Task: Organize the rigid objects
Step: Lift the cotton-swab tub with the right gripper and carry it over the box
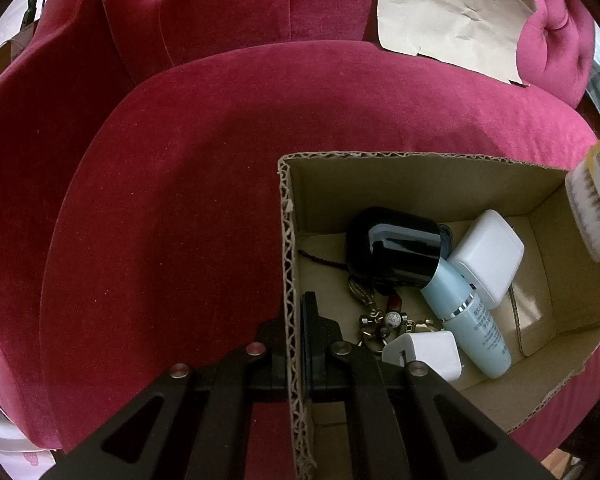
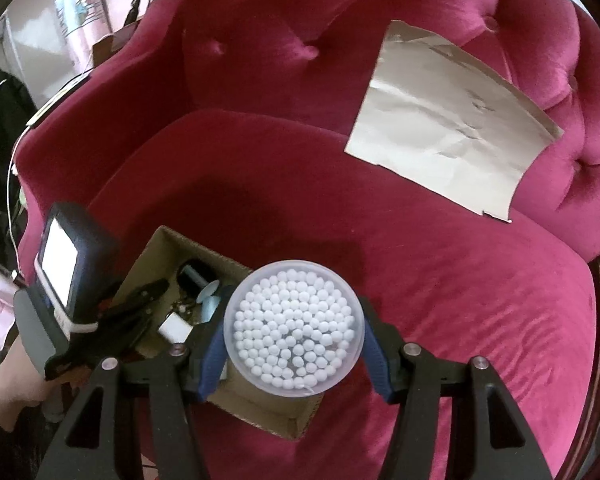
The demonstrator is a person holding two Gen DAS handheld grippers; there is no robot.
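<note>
A cardboard box [image 1: 420, 176] sits on the red velvet chair seat. My left gripper [image 1: 298, 332] is shut on the box's left wall. Inside lie a black case [image 1: 396, 246], a pale blue bottle [image 1: 468, 320], two white chargers [image 1: 488, 256] and a keyring [image 1: 376, 320]. My right gripper [image 2: 294, 330] is shut on a round clear tub of cotton swabs [image 2: 294, 326], held above the box [image 2: 260, 408]. The tub also shows at the right edge of the left wrist view [image 1: 596, 200].
A creased sheet of tan paper [image 2: 444, 128] leans on the chair back at the right, also seen in the left wrist view [image 1: 452, 16]. The left hand-held gripper with its screen [image 2: 60, 268] is at the box's left side. Red seat cushion [image 1: 180, 220] surrounds the box.
</note>
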